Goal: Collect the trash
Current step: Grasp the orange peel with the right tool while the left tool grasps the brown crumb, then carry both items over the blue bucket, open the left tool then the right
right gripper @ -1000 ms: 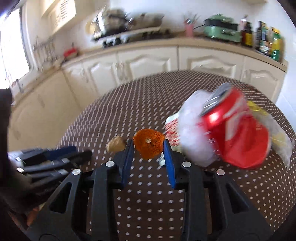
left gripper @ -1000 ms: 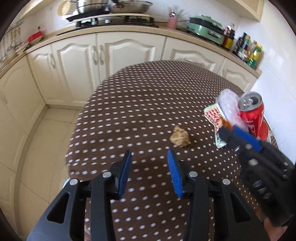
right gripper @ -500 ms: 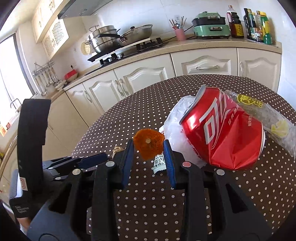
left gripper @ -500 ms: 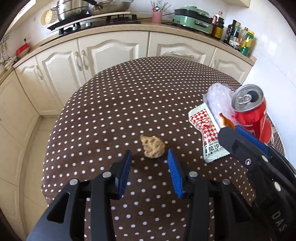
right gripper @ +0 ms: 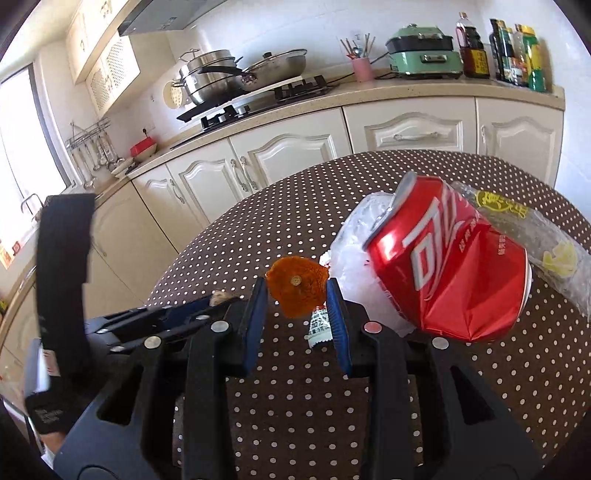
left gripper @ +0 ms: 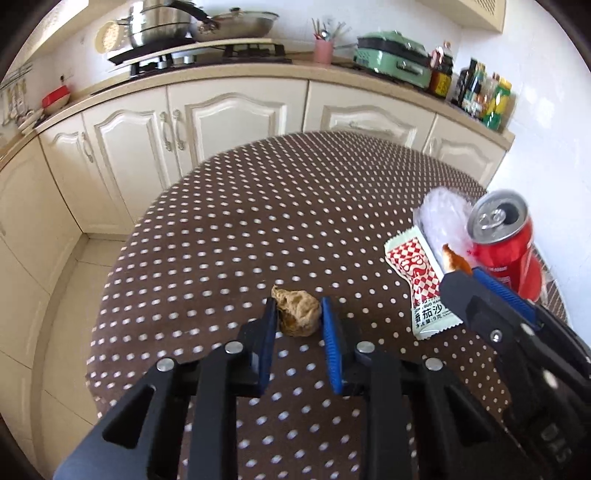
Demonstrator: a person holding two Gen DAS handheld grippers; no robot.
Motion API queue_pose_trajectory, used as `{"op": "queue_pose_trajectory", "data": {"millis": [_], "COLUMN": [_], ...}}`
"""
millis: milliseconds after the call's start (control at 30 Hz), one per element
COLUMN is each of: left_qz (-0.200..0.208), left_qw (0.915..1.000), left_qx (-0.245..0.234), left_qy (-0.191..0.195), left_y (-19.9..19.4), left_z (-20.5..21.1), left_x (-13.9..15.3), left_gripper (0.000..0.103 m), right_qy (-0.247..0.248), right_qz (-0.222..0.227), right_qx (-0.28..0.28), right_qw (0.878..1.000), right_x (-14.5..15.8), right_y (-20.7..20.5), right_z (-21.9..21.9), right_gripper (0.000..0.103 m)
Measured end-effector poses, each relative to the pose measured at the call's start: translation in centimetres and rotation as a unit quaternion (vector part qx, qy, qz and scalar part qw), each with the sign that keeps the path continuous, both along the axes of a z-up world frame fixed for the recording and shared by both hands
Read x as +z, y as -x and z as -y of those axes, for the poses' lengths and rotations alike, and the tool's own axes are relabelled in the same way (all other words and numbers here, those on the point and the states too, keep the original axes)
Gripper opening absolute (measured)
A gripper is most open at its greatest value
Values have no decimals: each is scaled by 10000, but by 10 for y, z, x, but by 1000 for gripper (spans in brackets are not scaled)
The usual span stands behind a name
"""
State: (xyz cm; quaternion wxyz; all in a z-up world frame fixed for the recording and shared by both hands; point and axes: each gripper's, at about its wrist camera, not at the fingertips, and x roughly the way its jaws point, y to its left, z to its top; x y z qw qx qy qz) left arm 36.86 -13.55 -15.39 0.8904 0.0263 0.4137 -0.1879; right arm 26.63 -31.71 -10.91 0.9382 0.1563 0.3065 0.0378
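A crumpled brown wad of paper (left gripper: 297, 312) lies on the polka-dot table (left gripper: 258, 229), between the blue pads of my left gripper (left gripper: 298, 313), whose jaws sit close on both sides of it. My right gripper (right gripper: 297, 291) is shut on a piece of orange peel (right gripper: 298, 286) and holds it above the table; it also shows at the right of the left wrist view (left gripper: 458, 275). A dented red soda can (right gripper: 447, 258) stands beside it, with a white plastic bag (right gripper: 351, 236), a red-checked sauce packet (left gripper: 421, 277) and a clear wrapper (right gripper: 532, 236).
Cream kitchen cabinets (left gripper: 229, 110) and a counter with a stove, pans (left gripper: 207, 26), a green appliance (left gripper: 395, 55) and bottles (left gripper: 484, 92) lie beyond the table. Tiled floor (left gripper: 66, 295) is to the left of the table edge.
My left gripper has moved forward and down onto the brown wad and its jaws have narrowed around it. My right gripper keeps hold of the orange peel, nearly still.
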Motion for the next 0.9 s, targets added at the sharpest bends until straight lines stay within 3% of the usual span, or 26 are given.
{"op": "queue_pose_trajectory", "data": {"millis": [233,500,900], "left_qz": [150,149,-411], "left_qw": [9985,9907,9684], "left_qx": [384,1152,2305], "left_qy": [360,702,855], "left_y": [21,48,65], "left_z": [-58,-166,-309], "left_x": [12,11,-43], "left_gripper": [23,23,24], "right_qy": [206,380,594], "right_qz": [135,213,-196], "right_qx": [287,1072,2304], "right_qw": [9993,9933,9711], "right_x": [14,25,-11], "right_y": [6,8,-5], "right_z": [-30,-121,-266], "right_gripper": [32,32,32]}}
